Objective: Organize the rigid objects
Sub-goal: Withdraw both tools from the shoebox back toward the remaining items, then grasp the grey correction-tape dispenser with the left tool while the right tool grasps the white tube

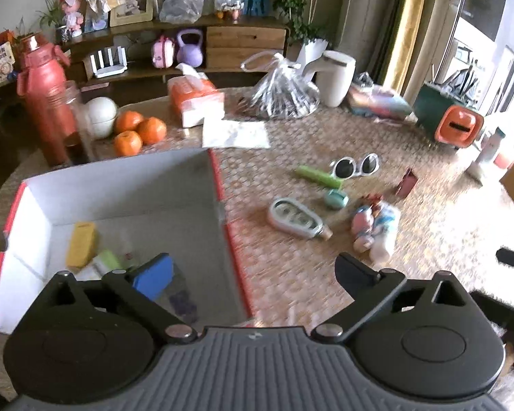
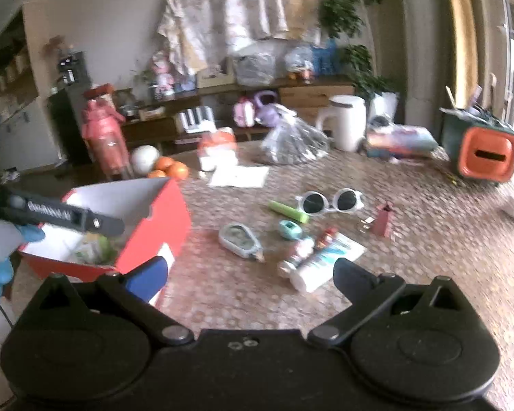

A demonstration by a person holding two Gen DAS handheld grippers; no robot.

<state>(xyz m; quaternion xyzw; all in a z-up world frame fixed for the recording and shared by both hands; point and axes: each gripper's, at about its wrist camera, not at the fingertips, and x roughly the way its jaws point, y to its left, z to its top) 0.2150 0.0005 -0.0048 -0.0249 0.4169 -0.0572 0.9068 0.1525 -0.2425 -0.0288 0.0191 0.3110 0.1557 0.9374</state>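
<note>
i see the red-sided box [image 1: 219,185] with white inner walls sitting open at the left of the woven table; inside lie a yellow block [image 1: 81,244], a pale green piece [image 1: 108,260] and something blurred beside them. to its right, loose on the mat, lie white round sunglasses [image 1: 355,166], a green tube [image 1: 317,176] just beside them, a small teal case [image 1: 335,198], a grey flat bottle [image 1: 296,218], a white tube [image 1: 385,236] touching a pink figure [image 1: 362,227], and a small maroon box [image 1: 407,182] standing apart.
</note>
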